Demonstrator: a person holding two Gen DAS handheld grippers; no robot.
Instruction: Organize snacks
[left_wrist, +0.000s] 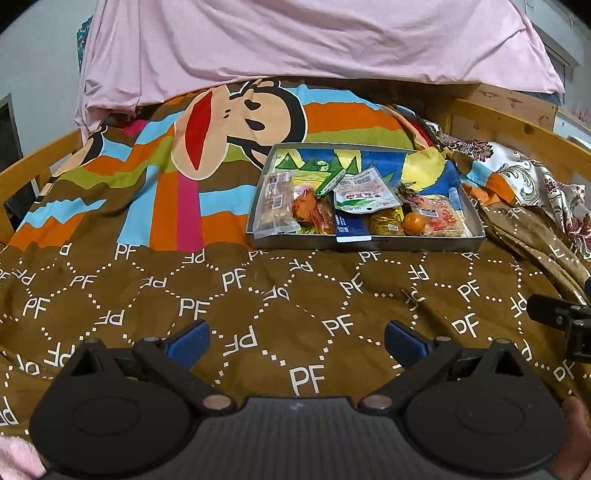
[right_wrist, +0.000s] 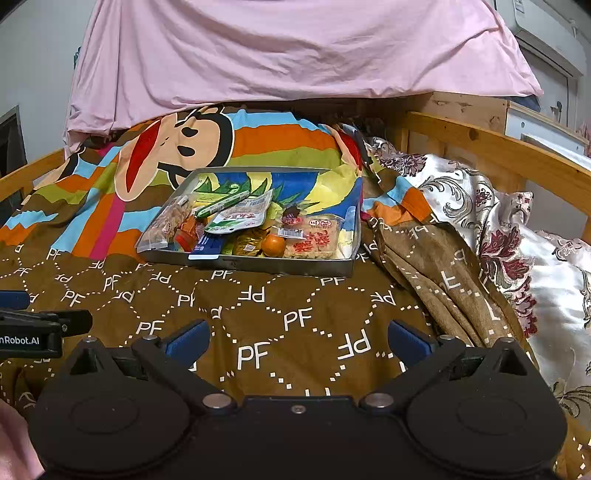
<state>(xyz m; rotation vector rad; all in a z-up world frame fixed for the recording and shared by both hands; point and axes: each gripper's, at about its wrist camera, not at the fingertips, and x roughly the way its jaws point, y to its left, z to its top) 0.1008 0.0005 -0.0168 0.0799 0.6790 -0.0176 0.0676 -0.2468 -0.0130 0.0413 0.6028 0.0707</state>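
**Both claws spread and empty, short of the snack tray**

Ahead of your left gripper (left_wrist: 297, 341) lies only the brown quilt (left_wrist: 258, 295) printed with "PF"; nothing stands between its spread, empty blue fingers (left_wrist: 188, 341) and the metal tray (left_wrist: 364, 243), which sits ahead and a little right of it, well apart. Your right gripper (right_wrist: 299, 341) is likewise spread wide and holds nothing; from it the tray (right_wrist: 258, 264) lies ahead and a little left. A fold of the quilt (right_wrist: 439, 273) is bunched up ahead-right of the right claw, just beside the tray's right wall, with a floral satin cushion (right_wrist: 517, 258) beyond it.

The left view catches the right gripper's black body at its far right edge. The right view shows the left gripper's body at its left edge, and also the cushion and a wooden bed rail (right_wrist: 498, 147) in full. Both show a pink sheet (left_wrist: 295, 40) hanging behind the bed.

The tray holds a jumble of snacks crowded toward its near wall:
- a clear biscuit packet (left_wrist: 275, 205) at the left end, overhanging the rim
- orange wrapped snacks (left_wrist: 310, 212)
- a green stick packet (left_wrist: 330, 181) lying tilted
- a white-and-green pouch (left_wrist: 365, 194) on top
- a dark blue packet (left_wrist: 351, 227) hanging over the near rim
- a tangerine (left_wrist: 413, 223)
- a red-printed rice cracker pack (left_wrist: 441, 218) at the right
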